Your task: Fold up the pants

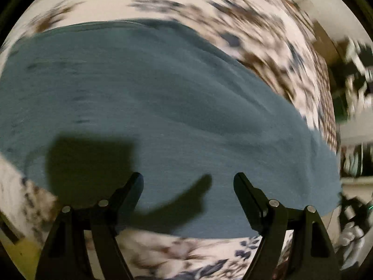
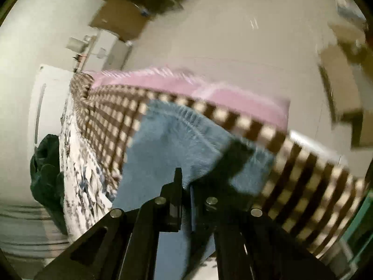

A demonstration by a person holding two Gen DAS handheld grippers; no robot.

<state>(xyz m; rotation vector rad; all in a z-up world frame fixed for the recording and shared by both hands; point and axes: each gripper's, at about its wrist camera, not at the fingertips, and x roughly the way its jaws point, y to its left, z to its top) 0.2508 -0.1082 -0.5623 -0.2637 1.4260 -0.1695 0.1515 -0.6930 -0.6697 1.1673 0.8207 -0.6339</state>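
Note:
The blue pants (image 1: 151, 107) lie spread across a floral bedsheet (image 1: 186, 254) and fill most of the left wrist view. My left gripper (image 1: 188, 179) is open and empty, its fingers just above the near part of the fabric. In the right wrist view my right gripper (image 2: 185, 182) is shut on a fold of the blue pants (image 2: 167, 144), and the cloth runs between the two fingers. The ribbed waistband edge (image 2: 186, 114) shows beyond the grip. Both views are blurred by motion.
A brown and cream checked blanket (image 2: 303, 163) and a pink cloth (image 2: 221, 93) lie along the bed's far side. A dark green garment (image 2: 46, 163) sits at the bed's left edge. Boxes and furniture (image 2: 121, 21) stand on the floor beyond.

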